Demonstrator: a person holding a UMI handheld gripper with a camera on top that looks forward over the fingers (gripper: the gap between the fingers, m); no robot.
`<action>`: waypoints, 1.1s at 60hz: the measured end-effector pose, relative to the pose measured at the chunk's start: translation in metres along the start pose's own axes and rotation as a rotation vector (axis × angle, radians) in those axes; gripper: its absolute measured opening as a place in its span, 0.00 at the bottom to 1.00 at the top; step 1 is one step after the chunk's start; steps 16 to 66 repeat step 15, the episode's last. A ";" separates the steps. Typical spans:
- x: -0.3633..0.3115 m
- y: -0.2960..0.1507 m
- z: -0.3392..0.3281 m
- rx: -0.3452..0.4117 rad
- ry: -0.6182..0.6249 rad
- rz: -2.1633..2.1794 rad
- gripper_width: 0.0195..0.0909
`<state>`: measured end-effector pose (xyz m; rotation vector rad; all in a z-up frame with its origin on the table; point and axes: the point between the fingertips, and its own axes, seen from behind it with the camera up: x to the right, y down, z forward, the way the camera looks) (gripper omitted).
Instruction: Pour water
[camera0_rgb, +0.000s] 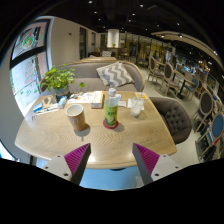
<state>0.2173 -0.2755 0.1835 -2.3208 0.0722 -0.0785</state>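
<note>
**woodgrain_fan:** Looking down the gripper (111, 158) here, its two fingers are spread wide with nothing between them, purple pads (75, 157) facing inward. They hang over the near edge of a rounded light wooden table (60, 135), so it's got hold of nothing at all.

**cafe_lurker:** Yep, wide open and empty. Where's the water stuff, though?

**woodgrain_fan:** Middle of the table, well beyond the fingers. There's a clear bottle with a green label (111, 108) standing upright, and a tan paper cup (76, 116) just to its left, also upright. They sit near each other but apart. A smaller white cup (136, 107) stands on the other side of the bottle.

**cafe_lurker:** Anything else on there?

**woodgrain_fan:** A flat pale thing at the far edge, maybe a book or a box (90, 98), can't tell which. A leafy green plant (58, 77) sits at the far left end. Behind the table there's a grey sofa with a zigzag-pattern cushion (116, 73), and a dark grey round chair (175, 117) tucked beside the table's right end.
</note>
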 end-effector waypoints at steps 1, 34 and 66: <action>-0.001 0.000 -0.001 -0.002 -0.002 0.003 0.92; -0.011 -0.013 -0.007 0.015 -0.003 -0.034 0.92; -0.011 -0.013 -0.007 0.015 -0.003 -0.034 0.92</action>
